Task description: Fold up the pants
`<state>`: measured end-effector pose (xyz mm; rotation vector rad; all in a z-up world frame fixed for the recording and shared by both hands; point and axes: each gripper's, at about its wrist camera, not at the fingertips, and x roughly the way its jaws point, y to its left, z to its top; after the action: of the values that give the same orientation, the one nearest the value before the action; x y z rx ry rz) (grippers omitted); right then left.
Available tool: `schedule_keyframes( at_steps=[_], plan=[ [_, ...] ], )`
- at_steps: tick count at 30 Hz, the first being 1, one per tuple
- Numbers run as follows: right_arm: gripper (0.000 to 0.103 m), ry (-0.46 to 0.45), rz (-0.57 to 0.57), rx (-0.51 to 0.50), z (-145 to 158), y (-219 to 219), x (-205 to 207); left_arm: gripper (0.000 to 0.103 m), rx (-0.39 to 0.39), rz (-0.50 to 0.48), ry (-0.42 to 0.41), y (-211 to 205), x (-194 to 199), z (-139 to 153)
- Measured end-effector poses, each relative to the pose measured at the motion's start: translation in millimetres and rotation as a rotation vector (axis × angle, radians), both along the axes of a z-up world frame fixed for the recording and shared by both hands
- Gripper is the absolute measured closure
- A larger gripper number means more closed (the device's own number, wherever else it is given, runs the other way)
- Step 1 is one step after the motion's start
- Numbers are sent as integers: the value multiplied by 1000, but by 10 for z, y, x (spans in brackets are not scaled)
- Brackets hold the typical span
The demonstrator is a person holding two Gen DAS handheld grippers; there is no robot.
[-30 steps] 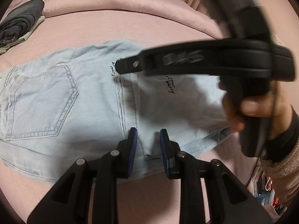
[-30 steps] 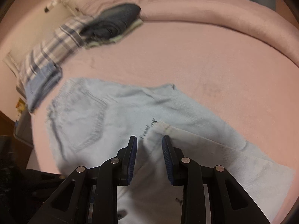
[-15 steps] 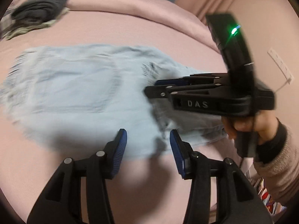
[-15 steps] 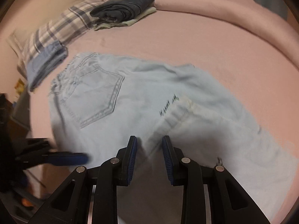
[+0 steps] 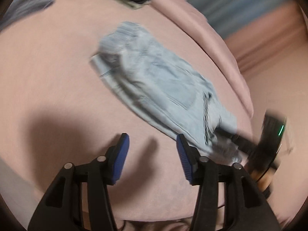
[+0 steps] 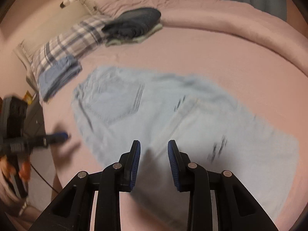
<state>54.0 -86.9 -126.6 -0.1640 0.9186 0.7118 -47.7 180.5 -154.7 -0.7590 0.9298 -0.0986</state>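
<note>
Light blue denim pants (image 6: 173, 119) lie flat on the pink bed sheet (image 6: 221, 61), back pocket up, one part folded over. My right gripper (image 6: 154, 146) hovers over their near part, jaws partly apart with only fabric below them. In the left wrist view the pants (image 5: 163, 88) run diagonally to the upper right. My left gripper (image 5: 152, 140) is over bare sheet beside them, its jaws opening with nothing between them. Its blue-padded fingers (image 6: 57, 135) show blurred at the left of the right wrist view. The right gripper's black body (image 5: 269, 132) is blurred at the pants' near end.
A stack of folded dark clothes (image 6: 134, 25) sits at the far side of the bed, next to a plaid pillow (image 6: 71, 42) and a folded blue garment (image 6: 57, 75). A rolled pink duvet (image 6: 211, 13) lines the back. The bed's edge drops off at the left.
My left gripper let go of the pants' edge, widened its jaws, rolled and swung sideways off the pants onto bare sheet. The right gripper slid back a little over the pants.
</note>
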Motion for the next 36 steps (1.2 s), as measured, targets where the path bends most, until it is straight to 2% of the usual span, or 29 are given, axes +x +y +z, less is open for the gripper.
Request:
schedule_keyframes(
  at_steps=[2, 3, 5, 7, 10, 15, 24, 26, 28, 29, 32, 36],
  plan=[
    [70, 15, 13, -69, -247, 96, -49, 42, -78, 48, 5, 88, 7, -44],
    [70, -19, 10, -44, -281, 95, -70, 41, -105, 74, 9, 123, 19, -57],
    [70, 6, -17, -13, -264, 60, -32, 39, -162, 125, 14, 196, 54, -115],
    [70, 21, -36, 0, -221, 61, -14, 33, -205, 165, 8, 252, 84, -136],
    [70, -13, -18, -18, -151, 94, -86, 29, -211, 201, 8, 278, 175, -101],
    [70, -18, -10, 14, -103, 118, -156, 26, -193, 248, -14, 291, 336, -36],
    [70, -32, -19, 38, -34, 162, -161, 28, -197, 279, -29, 353, 639, -58],
    [70, -37, -20, 38, -21, 189, -158, 32, -185, 273, -25, 347, 692, -36],
    [70, -35, -22, 40, -13, 207, -145, 47, -152, 254, -24, 329, 723, -6],
    [70, -36, -24, 39, -9, 221, -138, 50, -137, 245, -24, 318, 721, -8],
    [70, -29, -26, 45, -6, 271, -115, 67, -76, 218, -11, 301, 721, -12],
    [70, 5, -23, 59, -44, 363, -62, 73, -9, 189, -5, 290, 747, -27]
  ],
)
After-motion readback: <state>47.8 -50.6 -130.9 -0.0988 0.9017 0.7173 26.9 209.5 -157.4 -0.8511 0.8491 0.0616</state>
